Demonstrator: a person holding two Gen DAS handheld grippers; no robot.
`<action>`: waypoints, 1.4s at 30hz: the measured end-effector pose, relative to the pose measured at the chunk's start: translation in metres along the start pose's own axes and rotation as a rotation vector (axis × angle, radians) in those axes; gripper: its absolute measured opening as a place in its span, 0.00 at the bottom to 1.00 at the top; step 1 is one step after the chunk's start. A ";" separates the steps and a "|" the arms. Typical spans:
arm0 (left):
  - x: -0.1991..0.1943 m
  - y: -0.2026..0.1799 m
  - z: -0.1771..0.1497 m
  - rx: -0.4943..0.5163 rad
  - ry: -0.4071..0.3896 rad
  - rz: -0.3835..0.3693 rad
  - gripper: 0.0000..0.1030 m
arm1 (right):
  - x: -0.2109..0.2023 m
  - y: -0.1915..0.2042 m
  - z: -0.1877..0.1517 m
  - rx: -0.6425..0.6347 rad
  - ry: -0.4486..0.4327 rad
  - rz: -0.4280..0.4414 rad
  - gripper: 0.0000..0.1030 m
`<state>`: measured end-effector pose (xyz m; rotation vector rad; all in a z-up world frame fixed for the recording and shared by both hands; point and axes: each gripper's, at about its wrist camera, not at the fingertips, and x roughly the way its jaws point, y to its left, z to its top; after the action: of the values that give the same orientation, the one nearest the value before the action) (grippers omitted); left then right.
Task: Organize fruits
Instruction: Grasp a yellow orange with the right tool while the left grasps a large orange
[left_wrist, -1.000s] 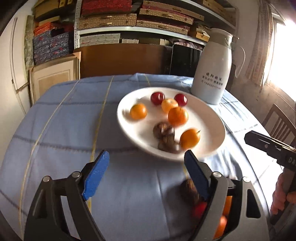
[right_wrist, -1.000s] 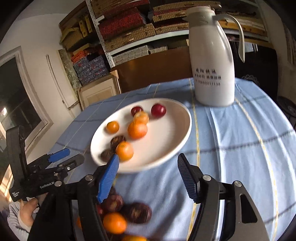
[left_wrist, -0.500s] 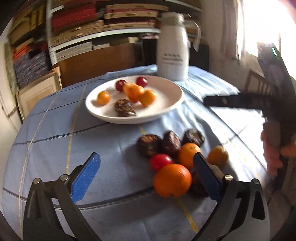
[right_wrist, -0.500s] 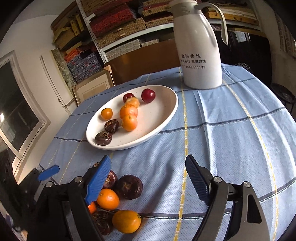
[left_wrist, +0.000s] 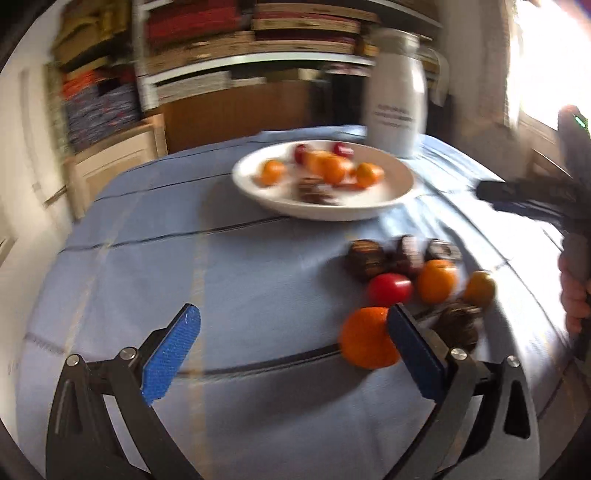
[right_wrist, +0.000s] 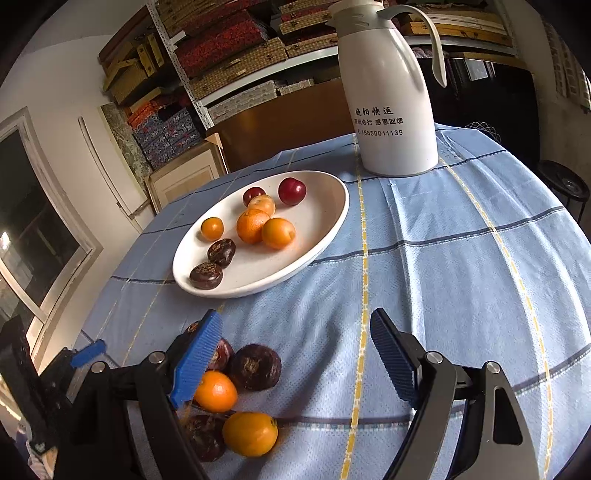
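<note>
A white plate (right_wrist: 325, 236) on the blue tablecloth holds several fruits: oranges, red plums and dark brown ones; it also shows in the left wrist view (left_wrist: 391, 205). A loose pile of fruit lies on the cloth in front of it: an orange (left_wrist: 367, 343), a red fruit (left_wrist: 389, 290), dark brown fruits (right_wrist: 255, 367) and small oranges (right_wrist: 216, 391). My left gripper (left_wrist: 291, 354) is open and empty, its right finger beside the orange. My right gripper (right_wrist: 295, 358) is open and empty, just right of the pile.
A tall white thermos jug (right_wrist: 391, 96) stands behind the plate. Shelves with stacked boxes (right_wrist: 229, 48) fill the back wall. The round table's edge falls away at the left and right. My right gripper shows at the right of the left wrist view (left_wrist: 532, 195).
The left gripper has swung left, so the fruit pile has shifted right in its blurred view. The right gripper has moved a little closer to the pile.
</note>
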<state>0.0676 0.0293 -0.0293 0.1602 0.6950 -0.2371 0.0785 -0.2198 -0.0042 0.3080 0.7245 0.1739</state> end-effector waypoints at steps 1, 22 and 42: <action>-0.002 0.008 -0.003 -0.023 0.002 0.006 0.96 | -0.002 0.001 -0.003 -0.007 0.001 0.003 0.81; 0.004 -0.035 -0.019 0.148 0.116 -0.184 0.64 | -0.015 0.034 -0.058 -0.217 0.065 -0.022 0.81; 0.014 -0.038 -0.026 0.158 0.178 -0.207 0.50 | 0.005 0.047 -0.066 -0.284 0.147 0.016 0.39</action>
<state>0.0519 -0.0033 -0.0600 0.2631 0.8715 -0.4804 0.0352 -0.1600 -0.0382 0.0304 0.8318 0.3139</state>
